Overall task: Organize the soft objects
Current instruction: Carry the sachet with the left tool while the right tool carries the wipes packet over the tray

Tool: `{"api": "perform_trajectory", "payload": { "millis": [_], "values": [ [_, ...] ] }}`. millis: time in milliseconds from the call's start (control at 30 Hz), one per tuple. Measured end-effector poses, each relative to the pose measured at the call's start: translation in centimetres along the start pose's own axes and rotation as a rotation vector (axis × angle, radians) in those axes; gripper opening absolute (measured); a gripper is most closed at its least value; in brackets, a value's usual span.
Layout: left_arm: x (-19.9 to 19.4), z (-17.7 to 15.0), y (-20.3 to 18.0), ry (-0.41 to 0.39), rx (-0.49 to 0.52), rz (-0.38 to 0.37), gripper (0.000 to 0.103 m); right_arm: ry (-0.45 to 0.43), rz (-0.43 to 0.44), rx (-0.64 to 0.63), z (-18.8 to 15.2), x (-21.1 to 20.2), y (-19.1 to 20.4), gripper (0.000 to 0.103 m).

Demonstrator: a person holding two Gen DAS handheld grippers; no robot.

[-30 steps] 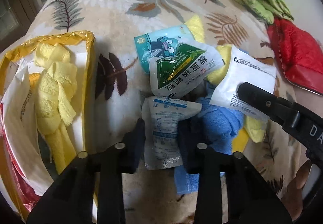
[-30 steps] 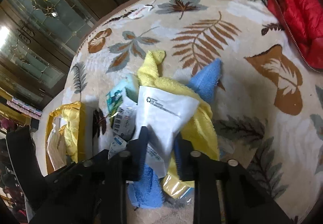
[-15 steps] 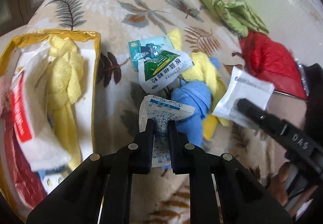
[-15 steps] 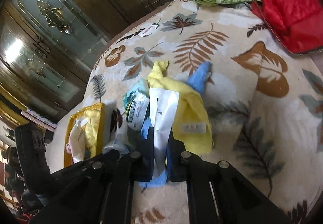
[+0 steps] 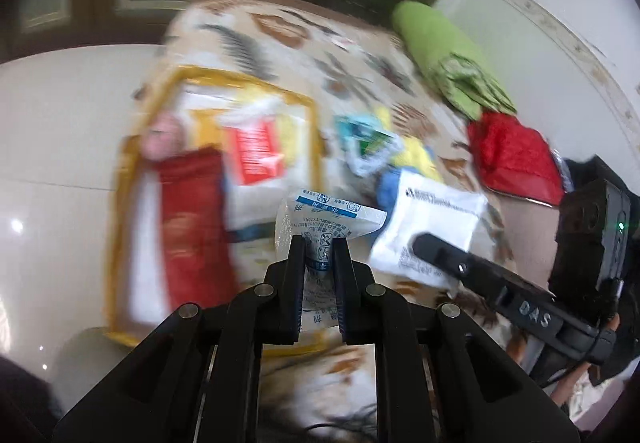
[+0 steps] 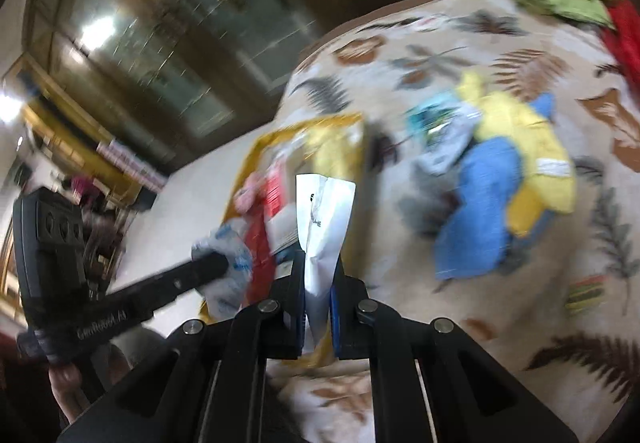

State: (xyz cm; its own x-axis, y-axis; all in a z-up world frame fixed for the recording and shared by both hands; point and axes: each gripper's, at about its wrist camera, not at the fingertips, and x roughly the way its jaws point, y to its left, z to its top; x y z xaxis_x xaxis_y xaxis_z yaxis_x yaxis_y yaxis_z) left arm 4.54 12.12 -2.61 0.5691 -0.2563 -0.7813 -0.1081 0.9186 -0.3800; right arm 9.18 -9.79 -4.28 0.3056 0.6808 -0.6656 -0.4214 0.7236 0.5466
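My left gripper (image 5: 320, 243) is shut on a clear packet with blue print (image 5: 324, 215), held above the bed next to the yellow-rimmed bag (image 5: 136, 179). My right gripper (image 6: 318, 259) is shut on a white pouch (image 6: 324, 219), held over the same bag (image 6: 340, 123); that pouch also shows in the left wrist view (image 5: 432, 227). The bag holds red packets and white items. A pile of yellow cloth (image 6: 524, 139), blue cloth (image 6: 480, 211) and a teal packet (image 5: 360, 131) lies on the leaf-print blanket (image 6: 520, 307).
A green folded quilt (image 5: 444, 55) and a red padded garment (image 5: 512, 159) lie at the far right of the bed. White floor (image 5: 60, 115) is left of the bag. A glass-door cabinet (image 6: 160, 43) stands behind. The frames are motion-blurred.
Both grippers have lifted their packets off the pile and swung left toward the yellow bag. One second ago both were open around the packets; they then closed.
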Motion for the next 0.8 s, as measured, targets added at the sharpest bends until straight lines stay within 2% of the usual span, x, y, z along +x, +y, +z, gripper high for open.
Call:
{"api": "perform_trajectory", "payload": {
  "millis": [167, 367, 533, 700, 767, 800],
  "values": [
    [-0.4, -0.1, 3.8, -0.009, -0.033, 0.088, 0.013, 0.121, 0.052, -0.064, -1.0, 4.9, 3.2, 0.007],
    [1.8, 0.1, 6.1, 0.015, -0.038, 0.151, 0.013, 0.199, 0.035, -0.108, -1.6, 8.6, 4.9, 0.007],
    [3.3, 0.6, 6.9, 0.022, -0.03, 0.167, 0.013, 0.214, 0.03, -0.115, -1.9, 9.7, 4.8, 0.008],
    [4.2, 0.5, 7.6, -0.008, -0.061, 0.135, 0.013, 0.197, 0.03, -0.104, -1.4, 9.9, 4.5, 0.013],
    [4.2, 0.3, 8.0, -0.035, -0.077, 0.121, 0.014, 0.203, 0.016, -0.096, -1.3, 10.0, 4.4, 0.017],
    [4.2, 0.2, 8.3, -0.046, -0.09, 0.114, 0.017, 0.204, 0.006, -0.094, -1.4, 10.0, 4.3, 0.023]
  ]
}}
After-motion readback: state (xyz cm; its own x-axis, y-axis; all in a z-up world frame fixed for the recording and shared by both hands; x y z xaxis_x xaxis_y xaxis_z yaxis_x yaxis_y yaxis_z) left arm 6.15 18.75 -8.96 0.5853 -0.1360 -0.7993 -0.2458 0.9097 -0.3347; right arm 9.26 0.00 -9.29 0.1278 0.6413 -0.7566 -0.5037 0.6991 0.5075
